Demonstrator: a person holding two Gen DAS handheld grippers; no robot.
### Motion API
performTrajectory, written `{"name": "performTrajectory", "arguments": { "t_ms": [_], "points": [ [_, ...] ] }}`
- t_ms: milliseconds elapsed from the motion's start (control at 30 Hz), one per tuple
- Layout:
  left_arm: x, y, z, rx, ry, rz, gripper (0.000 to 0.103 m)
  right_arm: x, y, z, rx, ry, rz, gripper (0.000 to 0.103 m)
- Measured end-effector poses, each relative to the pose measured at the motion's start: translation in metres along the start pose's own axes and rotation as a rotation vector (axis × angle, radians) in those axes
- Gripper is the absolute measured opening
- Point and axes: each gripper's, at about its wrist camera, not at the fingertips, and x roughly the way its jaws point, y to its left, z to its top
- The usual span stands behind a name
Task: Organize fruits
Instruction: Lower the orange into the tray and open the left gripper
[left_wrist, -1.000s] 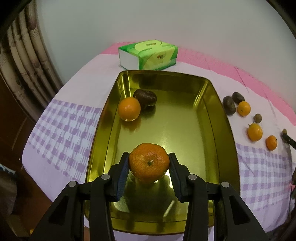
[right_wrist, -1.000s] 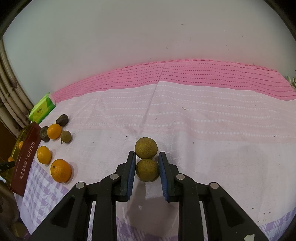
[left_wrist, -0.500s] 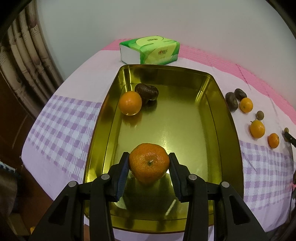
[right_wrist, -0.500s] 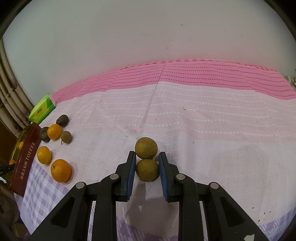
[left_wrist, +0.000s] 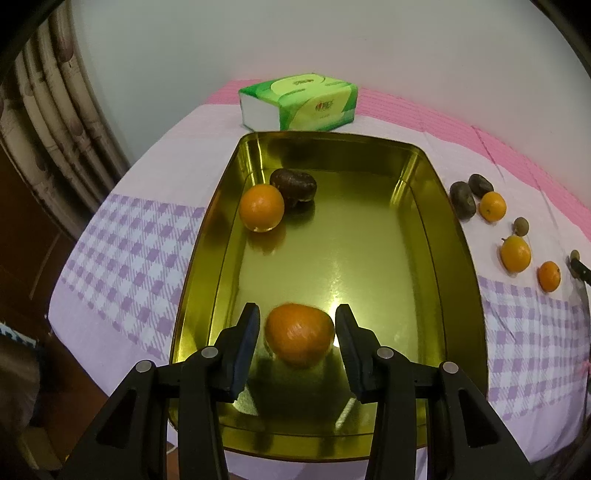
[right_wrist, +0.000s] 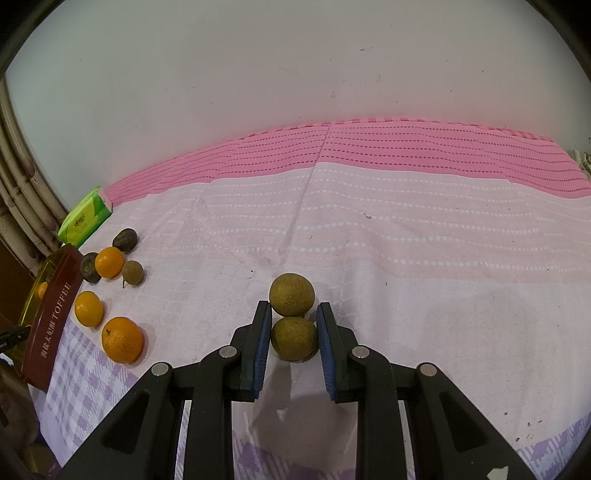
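The left gripper (left_wrist: 297, 332) hangs over the near end of the gold tray (left_wrist: 448, 236), its jaws set narrow but clear of the blurred orange (left_wrist: 300, 338) between them, with a slim gap on either side, so nothing is gripped; the tray holds three fruits in all: that orange low in the frame, a second orange (left_wrist: 261, 207) at its upper left, and one dark brown fruit (left_wrist: 293, 186) touching it; a green tissue pack (left_wrist: 298, 101) lies just beyond the tray's far end; on the cloth (left_wrist: 140, 251) at the right of the frame I count three small oranges, two dark fruits and one little greenish one; in the right wrist view the right gripper (right_wrist: 291, 334) sits low in the middle, its blue pads pressed against one green-brown fruit (right_wrist: 293, 338), with a second green-brown fruit (right_wrist: 291, 294) touching it just beyond the fingertips; at the left of that frame the same loose group shows: three oranges, two dark fruits, one small greenish fruit; the tray's red side reads TOFFEE.
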Motion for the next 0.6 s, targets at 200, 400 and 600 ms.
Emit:
{"name": "performTrajectory", "arguments": {
  "t_ms": [200, 400, 600],
  "points": [
    [-0.005, -0.001, 0.001, -0.003, -0.004, -0.001, 0.044, 0.000, 0.000, 0.000, 0.000, -0.001, -0.001, 0.022],
    [-0.018, -0.003, 0.004, -0.013, -0.011, -0.005, 0.044, 0.000, 0.000, 0.000, 0.000, -0.002, 0.000, 0.022],
    [-0.036, -0.009, 0.003, -0.020, -0.020, 0.010, 0.045, 0.000, 0.000, 0.000, -0.001, -0.002, 0.001, 0.022]
  ]
}}
